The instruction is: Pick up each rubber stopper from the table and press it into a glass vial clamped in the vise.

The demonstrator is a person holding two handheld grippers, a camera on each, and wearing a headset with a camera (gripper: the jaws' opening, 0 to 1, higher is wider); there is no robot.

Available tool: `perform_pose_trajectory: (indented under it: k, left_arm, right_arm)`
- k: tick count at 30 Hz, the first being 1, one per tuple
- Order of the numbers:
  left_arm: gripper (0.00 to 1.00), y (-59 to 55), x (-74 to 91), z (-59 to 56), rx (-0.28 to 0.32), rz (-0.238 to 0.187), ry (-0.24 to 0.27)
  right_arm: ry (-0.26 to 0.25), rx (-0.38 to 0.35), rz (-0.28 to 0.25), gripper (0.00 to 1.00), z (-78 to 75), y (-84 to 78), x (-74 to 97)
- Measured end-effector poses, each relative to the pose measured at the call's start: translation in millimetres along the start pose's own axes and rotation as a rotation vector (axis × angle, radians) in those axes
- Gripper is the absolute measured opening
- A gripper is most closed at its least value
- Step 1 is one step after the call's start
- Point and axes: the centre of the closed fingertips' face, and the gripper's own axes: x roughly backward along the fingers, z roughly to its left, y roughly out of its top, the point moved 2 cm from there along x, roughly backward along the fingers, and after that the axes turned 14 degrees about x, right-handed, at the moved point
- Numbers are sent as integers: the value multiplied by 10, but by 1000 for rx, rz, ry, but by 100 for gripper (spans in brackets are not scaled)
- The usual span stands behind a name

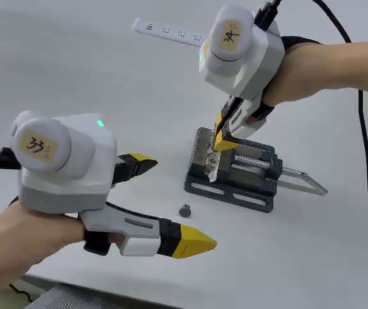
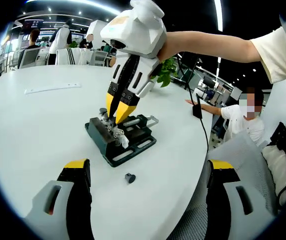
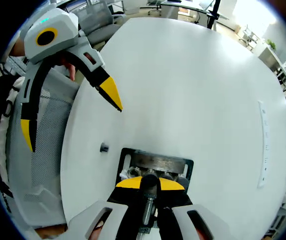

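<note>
Hand (image 1: pixel 23 238) nearest the camera, the left one, wraps the left gripper (image 1: pixel 171 203) from below and holds it low over the table (image 1: pixel 74 77), pointing right, jaws wide apart, nothing between them. Forearm cut off at the frame edge. Just past its tips, a loose stopper (image 1: pixel 184 210) lies on the table, small and dark, near the front of the vise (image 1: pixel 232 190) but apart from it. Right hand (image 1: pixel 300 71) reaches in from the right, wrist bent, right gripper (image 1: pixel 223 143) aimed steeply down onto the vise jaws. Its yellow tips are drawn close on a dark rounded piece that looks like a held stopper (image 3: pixel 149 181); shape hard to confirm. Glass vial (image 1: pixel 211 161) in the vise is mostly hidden under the tips. Farther back, a white power strip (image 1: pixel 168 30) lies flat.
</note>
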Motion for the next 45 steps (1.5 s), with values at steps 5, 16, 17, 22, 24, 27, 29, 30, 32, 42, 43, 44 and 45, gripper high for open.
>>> perform_pose_trajectory:
  k: [5,16,17,22,24,27,29,30,32,42,43,44,45]
  left_arm:
    - [96,-17,-12,-3,0,3,-2]
    - [95,-14,-26,-20,2,0,-10]
    - [95,-14,-27,-24,1,1,-11]
    - [95,-14,-33,-29,3,0,-12]
    - [95,-24,-38,-31,2,2,-14]
    - [95,-32,-42,-44,3,4,-16]
    - [95,-35,-43,-47,7,5,-15]
    - [95,-33,-41,-42,6,3,-14]
    - [95,-33,-38,-44,9,3,-15]
    - [94,-46,-35,-37,11,9,-13]
    - [94,-47,-34,-37,12,9,-15]
    - [94,-49,-33,-35,13,9,-15]
    - [94,-53,-33,-33,13,11,-14]
  right_arm:
    - [-16,-32,-1,5,-6,-10,-2]
    - [-54,-157,16,4,7,-3,-7]
    - [-56,-165,16,4,3,-1,-8]
    - [-69,-219,12,4,12,2,-10]
    - [-75,-222,7,4,18,1,-6]
    - [-79,-190,12,5,24,6,-5]
    - [-82,-184,14,5,24,7,-11]
    - [-84,-168,14,5,22,5,-8]
    - [-84,-168,13,6,6,-2,-6]
    - [-82,-117,17,7,12,2,-8]
    - [-83,-106,19,7,10,0,-8]
    - [-83,-104,19,7,5,0,-10]
    - [-83,-104,19,7,0,-1,-12]
